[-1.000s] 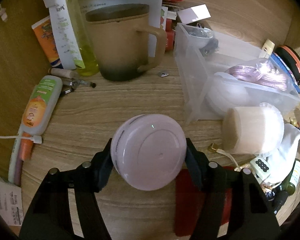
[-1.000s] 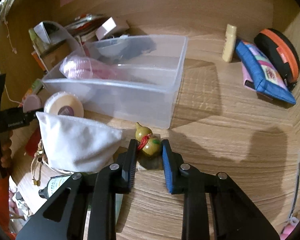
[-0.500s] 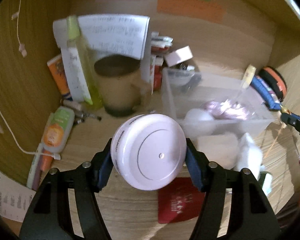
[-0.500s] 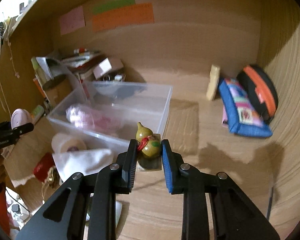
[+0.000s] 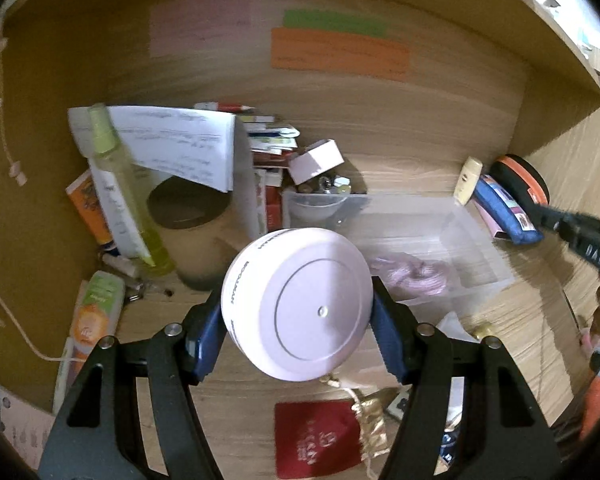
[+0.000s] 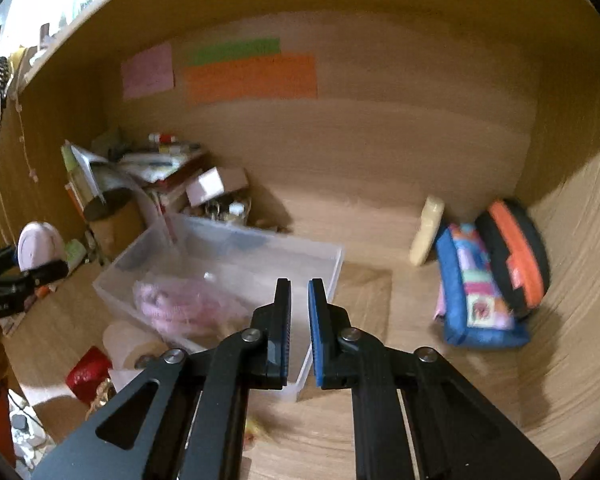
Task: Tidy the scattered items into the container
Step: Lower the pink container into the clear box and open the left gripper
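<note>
Lilac round plastic jar (image 5: pixel 298 306) sits pinched in the left tongs (image 5: pixel 296 312), lifted above the wooden surface (image 5: pixel 412 176) near the clear plastic container (image 6: pixel 220 276). The right tongs (image 6: pixel 299 300) have just closed, nothing between them; a yellowish blur, perhaps the dropped gourd charm (image 6: pixel 256 426), lies below. Risk: the smooth jar could slip out

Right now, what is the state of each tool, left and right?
Left tool: shut on the round pale pink plastic jar.
Right tool: just closed, shut, nothing between its jaws.
</note>
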A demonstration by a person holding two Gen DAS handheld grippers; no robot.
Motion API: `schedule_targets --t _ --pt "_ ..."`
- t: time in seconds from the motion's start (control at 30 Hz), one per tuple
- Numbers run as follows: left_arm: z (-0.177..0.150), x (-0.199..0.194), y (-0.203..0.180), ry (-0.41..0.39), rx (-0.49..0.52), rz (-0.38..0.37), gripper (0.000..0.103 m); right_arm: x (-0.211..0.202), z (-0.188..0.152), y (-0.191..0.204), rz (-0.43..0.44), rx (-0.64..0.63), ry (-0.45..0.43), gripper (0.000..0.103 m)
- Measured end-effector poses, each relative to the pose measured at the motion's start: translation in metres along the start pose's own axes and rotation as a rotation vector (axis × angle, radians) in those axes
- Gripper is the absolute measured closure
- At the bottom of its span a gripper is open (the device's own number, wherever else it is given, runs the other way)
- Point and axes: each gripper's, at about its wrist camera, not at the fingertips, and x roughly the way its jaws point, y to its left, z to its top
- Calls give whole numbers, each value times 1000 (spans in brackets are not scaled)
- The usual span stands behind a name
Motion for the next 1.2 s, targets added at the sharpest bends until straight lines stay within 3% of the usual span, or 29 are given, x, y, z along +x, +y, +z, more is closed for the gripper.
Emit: schedule_targets --t 0.23,0.73,0.87,1.0,1.07,1.2 --pt "9 32 -16 54 29 -16 38 22 -32 -12 34 39 105 95" --pt "12 92 -38 170 52 -45 38 19 -56 -7 99 8 144 87" --pt "10 100 -39 201 56 -53 38 17 -57 -7 109 15 150 87" --pt "10 103 -37 252 31 -125 38 18 -60 -7 111 16 163 81" --pt "11 98 -39 241 40 -119 38 18 -61 -6 109 16 164 73" --pt "13 81 -38 205 44 -112 32 15 -62 -3 111 16 159 69"
